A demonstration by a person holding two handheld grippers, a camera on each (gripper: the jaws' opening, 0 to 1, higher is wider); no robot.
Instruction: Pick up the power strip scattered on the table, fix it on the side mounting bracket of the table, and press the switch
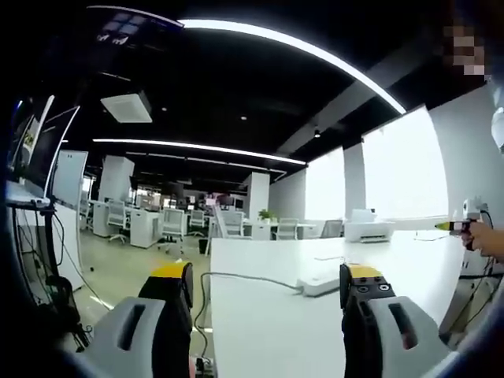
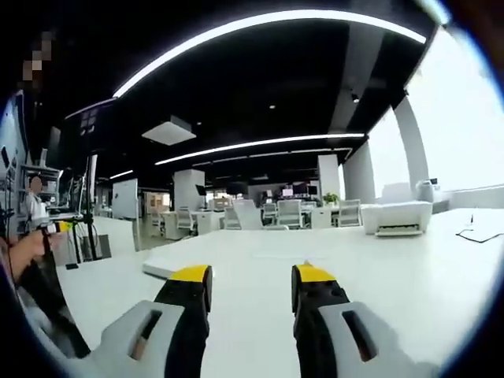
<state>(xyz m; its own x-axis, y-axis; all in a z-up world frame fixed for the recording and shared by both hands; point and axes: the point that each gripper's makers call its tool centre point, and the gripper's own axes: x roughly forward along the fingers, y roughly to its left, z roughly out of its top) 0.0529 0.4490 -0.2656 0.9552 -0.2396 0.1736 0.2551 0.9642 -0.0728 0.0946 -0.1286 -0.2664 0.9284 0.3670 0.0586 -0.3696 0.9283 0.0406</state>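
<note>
white table (image 1: 260,315) carries the power strip (image 1: 321,281), long axis crosswise; both tools (image 1: 268,283) (image 2: 250,285) gape, holding nothing.

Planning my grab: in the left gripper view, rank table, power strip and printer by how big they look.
1. Table, largest by far.
2. Printer and power strip look roughly alike; the strip lies nearer the camera, so I won't rank them.

We're looking out across an open-plan office: long light strips (image 2: 260,144) are glowing along a dark ceiling, rows of white desks and office chairs (image 1: 172,221) are filling the far floor, a printer (image 2: 398,216) is sitting at the white worktop's (image 2: 378,268) far edge, and big windows (image 1: 398,169) are pouring in daylight.
</note>
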